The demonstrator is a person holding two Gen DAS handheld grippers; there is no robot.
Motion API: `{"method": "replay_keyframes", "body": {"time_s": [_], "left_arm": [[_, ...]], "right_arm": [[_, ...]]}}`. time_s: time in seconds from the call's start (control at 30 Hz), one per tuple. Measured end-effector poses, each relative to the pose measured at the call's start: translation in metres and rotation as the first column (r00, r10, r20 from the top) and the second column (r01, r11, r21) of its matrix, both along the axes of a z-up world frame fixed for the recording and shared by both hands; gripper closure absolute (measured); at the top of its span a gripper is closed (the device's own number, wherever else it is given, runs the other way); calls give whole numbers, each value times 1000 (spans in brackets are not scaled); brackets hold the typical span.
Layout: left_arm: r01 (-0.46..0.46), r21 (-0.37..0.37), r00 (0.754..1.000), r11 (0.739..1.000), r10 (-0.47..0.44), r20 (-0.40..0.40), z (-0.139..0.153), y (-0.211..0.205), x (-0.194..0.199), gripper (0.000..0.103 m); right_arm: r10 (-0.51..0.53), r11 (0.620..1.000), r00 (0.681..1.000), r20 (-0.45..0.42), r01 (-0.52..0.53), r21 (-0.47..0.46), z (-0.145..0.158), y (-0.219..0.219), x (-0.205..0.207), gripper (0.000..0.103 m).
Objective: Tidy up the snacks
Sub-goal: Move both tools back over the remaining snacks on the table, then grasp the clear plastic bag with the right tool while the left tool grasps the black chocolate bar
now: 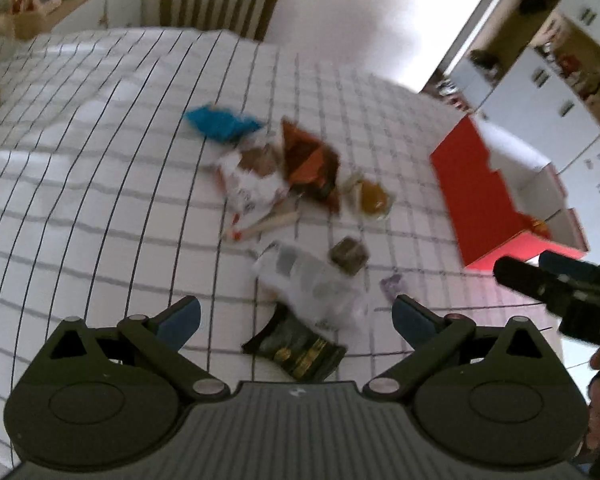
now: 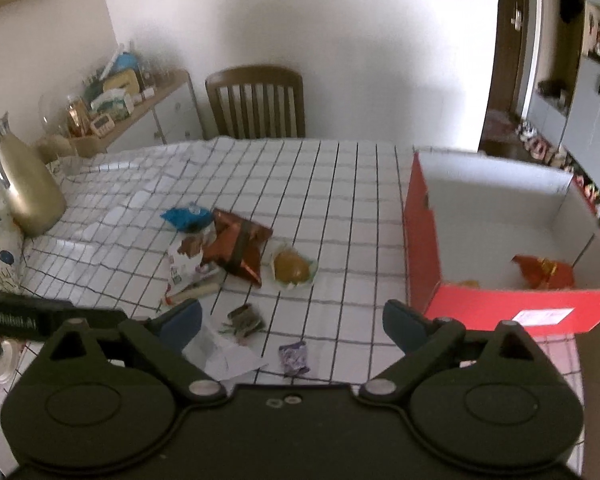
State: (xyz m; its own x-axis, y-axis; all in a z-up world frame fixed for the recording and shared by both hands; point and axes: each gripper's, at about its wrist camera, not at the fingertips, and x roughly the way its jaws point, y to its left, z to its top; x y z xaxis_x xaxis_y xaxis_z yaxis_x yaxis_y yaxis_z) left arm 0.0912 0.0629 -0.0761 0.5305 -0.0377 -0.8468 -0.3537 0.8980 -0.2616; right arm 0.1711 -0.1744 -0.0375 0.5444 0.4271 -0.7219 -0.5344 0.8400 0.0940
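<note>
While both tools hung over the checked table, the left tool stood with jaws wide apart and nothing between them, above a black packet at six o'clock. The right tool also gaped, gripping nothing. Loose snacks lay mid-table; the red box sat at three o'clock, holding an orange packet.

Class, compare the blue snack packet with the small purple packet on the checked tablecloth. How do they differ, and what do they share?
The blue snack packet looks bigger than the small purple packet. The blue one lies far from the grippers, touching the heap of wrappers; the purple one lies close to them, alone on a bare patch. Both lie on the checked tablecloth, outside the red box.
</note>
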Motion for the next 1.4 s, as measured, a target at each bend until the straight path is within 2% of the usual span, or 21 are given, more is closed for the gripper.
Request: {"method": "replay_keyframes", "body": {"time_s": [0.2, 0.43, 0.53, 0.7, 0.9, 1.0, 1.17, 1.27, 1.4], "left_arm": [[-73, -36, 993, 997, 69, -96, -33, -1, 2, 0], [-184, -85, 964, 979, 164, -208, -63, 3, 4, 0], [-217, -91, 955, 972, 192, -226, -71, 2, 5, 0], [-252, -96, 944, 963, 223, -242, -78, -2, 6, 0], [-286, -89, 933, 954, 257, -252, -83, -2, 6, 1], [-295, -81, 932, 952, 268, -243, -83, -2, 7, 3], [-288, -87, 936, 954, 261, -237, -83, -6, 11, 6], [-286, -93, 935, 954, 257, -243, -86, -8, 14, 16], [-296, -88, 934, 951, 269, -237, -85, -8, 15, 21]], "right_arm": [[40, 999, 996, -77, -42, -23, -16, 16, 13, 12], [113, 992, 979, -172, -122, -38, -36, 41, 26, 27], [150, 985, 966, -210, -165, -55, -47, 54, 29, 31], [165, 980, 947, -275, -189, -62, -63, 71, 38, 32], [172, 977, 923, -345, -203, -58, -82, 85, 49, 38], [175, 973, 909, -379, -218, -72, -93, 91, 51, 46], [165, 973, 903, -398, -216, -86, -103, 98, 53, 46], [163, 971, 903, -397, -218, -97, -107, 102, 53, 47], [156, 971, 909, -387, -214, -110, -108, 104, 54, 52]]}}
